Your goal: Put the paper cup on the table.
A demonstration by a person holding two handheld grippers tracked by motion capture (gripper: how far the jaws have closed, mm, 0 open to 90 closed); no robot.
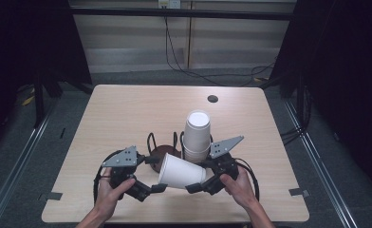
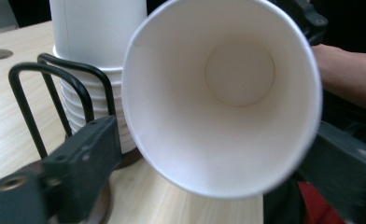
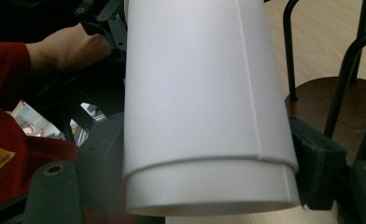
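Note:
A white paper cup lies on its side above the table's front edge, its mouth facing left. My right gripper is shut on the cup's base end; in the right gripper view its jaws press both sides of the cup. My left gripper is open around the rim. In the left gripper view its jaws stand beside the round rim, and I look straight into the empty cup. Behind it a stack of white cups stands upside down in a black wire holder with a brown base.
The wooden table has a dark round grommet near its far edge. Cables run across the floor behind it. Dark curtains hang at both sides. The person's hands hold both grippers close to the front edge.

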